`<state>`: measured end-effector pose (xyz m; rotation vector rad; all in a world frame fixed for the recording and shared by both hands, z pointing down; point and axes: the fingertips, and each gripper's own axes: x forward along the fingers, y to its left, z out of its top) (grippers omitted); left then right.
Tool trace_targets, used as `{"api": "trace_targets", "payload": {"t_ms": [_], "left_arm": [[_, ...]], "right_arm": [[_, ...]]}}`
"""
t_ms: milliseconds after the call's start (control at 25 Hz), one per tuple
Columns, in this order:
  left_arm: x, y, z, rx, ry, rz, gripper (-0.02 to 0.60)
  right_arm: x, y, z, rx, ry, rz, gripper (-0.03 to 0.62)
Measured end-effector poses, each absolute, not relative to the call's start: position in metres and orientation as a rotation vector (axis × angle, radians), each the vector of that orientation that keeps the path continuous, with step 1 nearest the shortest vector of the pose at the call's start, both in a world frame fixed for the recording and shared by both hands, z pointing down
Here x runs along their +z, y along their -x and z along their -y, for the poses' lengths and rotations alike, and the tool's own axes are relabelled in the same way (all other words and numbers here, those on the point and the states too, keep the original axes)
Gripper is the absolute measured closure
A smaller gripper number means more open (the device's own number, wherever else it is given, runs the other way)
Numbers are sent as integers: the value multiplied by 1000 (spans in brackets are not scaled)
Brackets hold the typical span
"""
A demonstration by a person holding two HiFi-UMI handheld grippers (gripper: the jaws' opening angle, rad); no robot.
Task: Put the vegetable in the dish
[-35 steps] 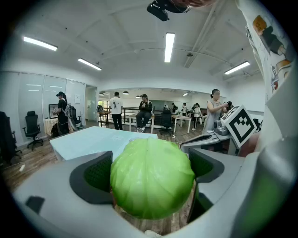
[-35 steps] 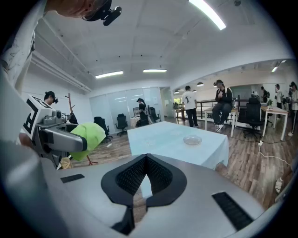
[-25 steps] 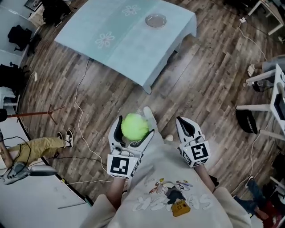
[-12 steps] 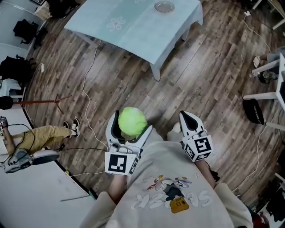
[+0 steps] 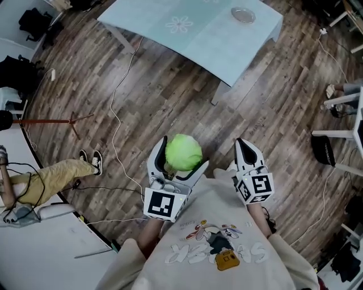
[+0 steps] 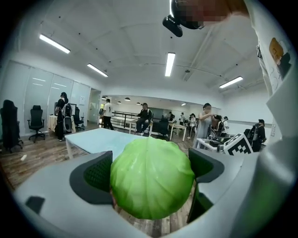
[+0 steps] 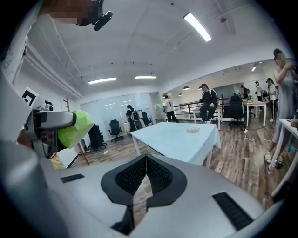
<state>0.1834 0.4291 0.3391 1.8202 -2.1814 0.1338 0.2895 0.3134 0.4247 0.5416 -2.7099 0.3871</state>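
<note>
Head view: left tongs (image 5: 181, 158) clamp cabbage (image 5: 184, 150).

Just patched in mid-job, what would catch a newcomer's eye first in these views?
The bright green cabbage stands out at once, clamped between the jaws of the left gripper just in front of the person's chest, above the wood floor. Beyond it, at the top of the head view, a pale blue table carries a small dish near its right corner. The right gripper is beside the cabbage, jaws together and empty.
</note>
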Motion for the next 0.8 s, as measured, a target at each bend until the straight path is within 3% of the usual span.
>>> {"api": "trace_targets", "payload": {"t_ms": [320, 800], "left_arm": [[344, -137, -444, 99, -1875, 2068, 64], [362, -60, -377, 120, -1951, 2062, 64]], "right_arm": [[414, -231, -339, 360, -594, 2699, 576], [434, -163, -273, 432, -656, 2681, 576]]}}
